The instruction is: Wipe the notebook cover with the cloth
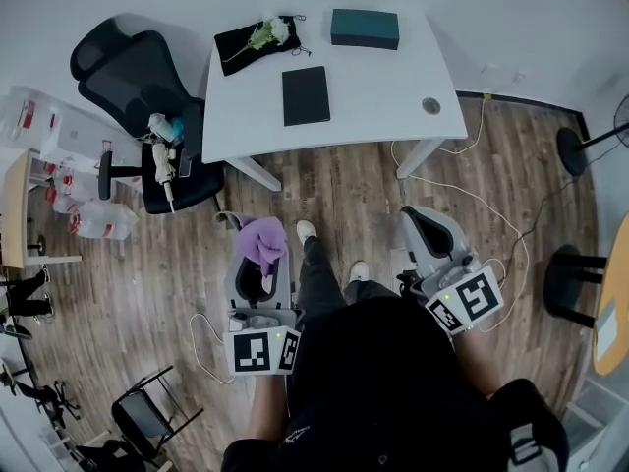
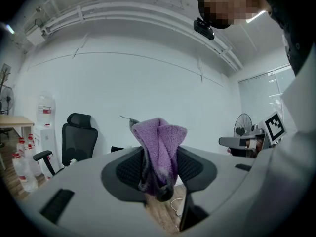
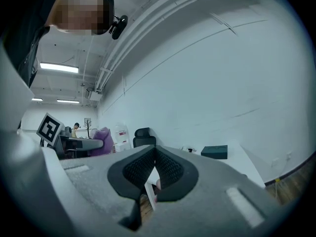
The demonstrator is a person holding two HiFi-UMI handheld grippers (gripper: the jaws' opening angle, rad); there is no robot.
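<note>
Pinching the purple cloth [image 2: 161, 138], left tool [image 2: 159, 166]; right tool [image 3: 154, 163] closed on nothing.

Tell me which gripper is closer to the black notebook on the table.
Left, slightly. The left gripper, holding the cloth, is short of the notebook and slightly left; the right gripper is farther off to the right.

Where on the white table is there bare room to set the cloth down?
Widest bare patch: right of the notebook, in front of the box, out to the round cable hole. A narrower strip runs between the notebook and the left edge of the table. The far left corner is crowded by the black pouch with flowers.
</note>
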